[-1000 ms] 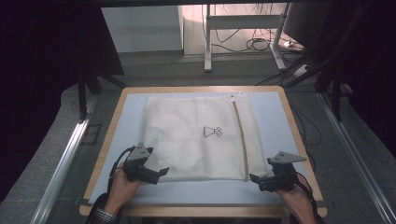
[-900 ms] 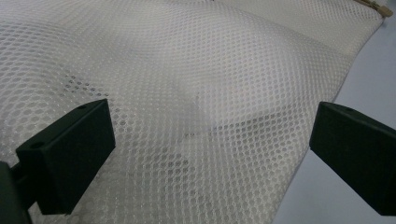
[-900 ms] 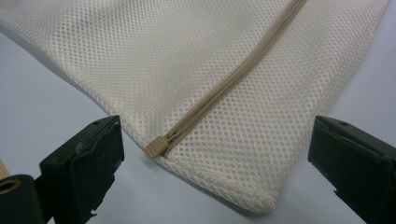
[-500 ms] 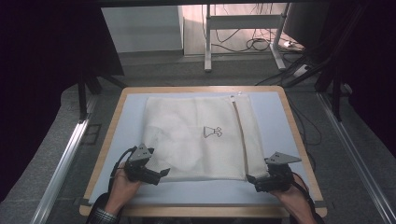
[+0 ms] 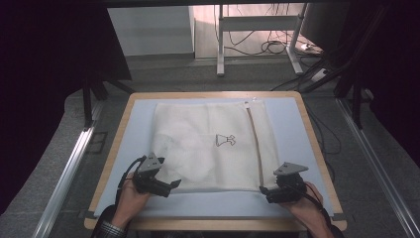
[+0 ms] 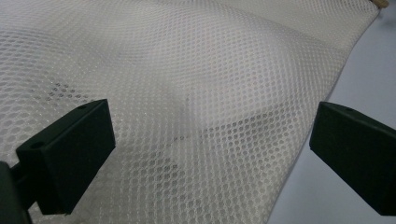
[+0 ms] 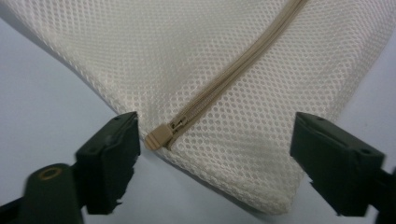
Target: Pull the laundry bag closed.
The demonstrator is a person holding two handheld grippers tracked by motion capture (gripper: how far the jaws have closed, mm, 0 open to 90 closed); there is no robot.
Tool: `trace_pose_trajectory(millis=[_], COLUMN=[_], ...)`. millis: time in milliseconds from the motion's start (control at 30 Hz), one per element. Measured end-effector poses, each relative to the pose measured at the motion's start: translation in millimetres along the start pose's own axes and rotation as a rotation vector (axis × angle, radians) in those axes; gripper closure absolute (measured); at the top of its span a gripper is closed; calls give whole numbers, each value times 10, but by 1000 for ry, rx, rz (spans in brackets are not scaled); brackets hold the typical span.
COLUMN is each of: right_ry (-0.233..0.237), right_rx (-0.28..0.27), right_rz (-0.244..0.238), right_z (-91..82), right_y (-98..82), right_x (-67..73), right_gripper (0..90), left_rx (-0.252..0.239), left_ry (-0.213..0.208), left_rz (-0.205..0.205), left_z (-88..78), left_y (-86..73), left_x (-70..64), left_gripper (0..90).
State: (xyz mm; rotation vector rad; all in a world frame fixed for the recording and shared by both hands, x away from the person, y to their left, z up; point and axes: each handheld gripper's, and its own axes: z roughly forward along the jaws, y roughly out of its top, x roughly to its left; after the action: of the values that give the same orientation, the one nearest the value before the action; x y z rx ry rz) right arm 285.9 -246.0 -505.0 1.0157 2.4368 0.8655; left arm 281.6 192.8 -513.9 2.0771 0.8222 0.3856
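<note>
One mesh laundry bag (image 5: 213, 146) lies flat in the middle of the desk (image 5: 292, 198), its zipper pull (image 7: 156, 137) at the near corner. Around that corner the right tongs (image 7: 215, 156) have just been closing, the corner between their jaws though not yet pinched; a grip looks imminent. At the bag's other near corner, the left tongs (image 6: 210, 149) stand wide open over the mesh, holding nothing.

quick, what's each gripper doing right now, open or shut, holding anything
Left gripper: open, over the mesh bag, gripping nothing.
Right gripper: open, jaws just been closing around the bag's zipper pull, not gripping yet.
</note>
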Motion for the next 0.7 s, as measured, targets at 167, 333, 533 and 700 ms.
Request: trace_pose_trajectory(millis=[167,333,533,700], right_ry=[-6,17,42,41], right_rx=[-29,-18,-2,11], right_rz=[-79,-133,-166,-199], right_z=[-47,-27,15,46], right_y=[31,43,48,47], right_x=[53,106,153,190], right_gripper=[384,533,516,519], left_rx=[11,10,17,24], left_ry=[-3,-1,-2,1], left_rz=[3,2,1,3], left_z=[18,19,26,32], left_y=[-2,-2,-4,-6], left_x=[-1,-1,1,4], left_gripper=[0,0,0,0])
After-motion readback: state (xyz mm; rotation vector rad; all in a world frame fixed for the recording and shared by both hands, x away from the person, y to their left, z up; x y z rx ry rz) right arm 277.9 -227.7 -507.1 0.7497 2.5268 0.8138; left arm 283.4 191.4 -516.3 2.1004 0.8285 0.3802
